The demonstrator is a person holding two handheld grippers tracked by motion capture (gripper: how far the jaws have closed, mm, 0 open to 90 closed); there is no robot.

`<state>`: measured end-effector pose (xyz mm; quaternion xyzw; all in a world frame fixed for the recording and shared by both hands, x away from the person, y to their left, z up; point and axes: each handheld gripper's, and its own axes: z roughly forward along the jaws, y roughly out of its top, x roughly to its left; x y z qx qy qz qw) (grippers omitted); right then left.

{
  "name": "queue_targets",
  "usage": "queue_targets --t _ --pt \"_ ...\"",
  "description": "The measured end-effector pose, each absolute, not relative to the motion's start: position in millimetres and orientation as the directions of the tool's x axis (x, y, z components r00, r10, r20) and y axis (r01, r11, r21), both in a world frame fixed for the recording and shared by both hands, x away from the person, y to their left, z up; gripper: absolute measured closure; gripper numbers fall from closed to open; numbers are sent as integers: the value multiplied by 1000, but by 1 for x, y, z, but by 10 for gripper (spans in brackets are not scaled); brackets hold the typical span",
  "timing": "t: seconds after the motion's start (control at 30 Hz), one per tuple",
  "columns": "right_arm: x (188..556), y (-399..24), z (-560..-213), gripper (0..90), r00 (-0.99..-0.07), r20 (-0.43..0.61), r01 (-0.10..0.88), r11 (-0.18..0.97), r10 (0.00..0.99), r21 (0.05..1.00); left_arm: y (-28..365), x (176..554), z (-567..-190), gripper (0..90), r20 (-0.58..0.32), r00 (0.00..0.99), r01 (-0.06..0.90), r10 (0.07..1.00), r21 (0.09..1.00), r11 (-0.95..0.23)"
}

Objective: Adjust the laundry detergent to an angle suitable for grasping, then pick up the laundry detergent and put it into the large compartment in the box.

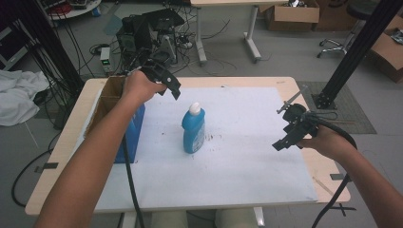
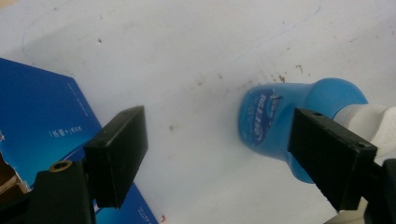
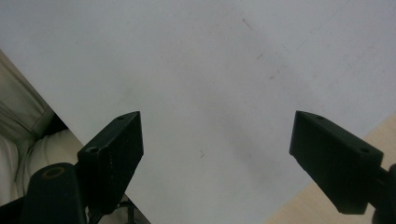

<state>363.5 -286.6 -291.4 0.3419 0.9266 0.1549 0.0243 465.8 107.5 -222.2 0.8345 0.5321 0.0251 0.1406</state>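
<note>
Bottle (image 1: 194,129): blue, white cap, upright mid-table on the white sheet (image 1: 237,161).
Box (image 1: 134,133): blue, at the sheet's left edge, left of the bottle.
Left gripper (image 1: 173,88): raised far-left of the bottle, jaws apart, empty.
Right gripper (image 1: 285,142): raised over the sheet's right side, jaws apart, empty.

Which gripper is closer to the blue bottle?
Left. The left gripper hovers just above and behind the blue bottle, jaws open. The right gripper is far off near the table's right edge, jaws open over bare white mat.
</note>
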Motion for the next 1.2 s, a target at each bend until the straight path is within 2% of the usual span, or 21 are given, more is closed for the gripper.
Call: queue_targets --t 1.2 --pt "357 -291 -287 174 -777 55 607 725 626 326 99 452 -210 207 -89 433 870 897 303 -390"
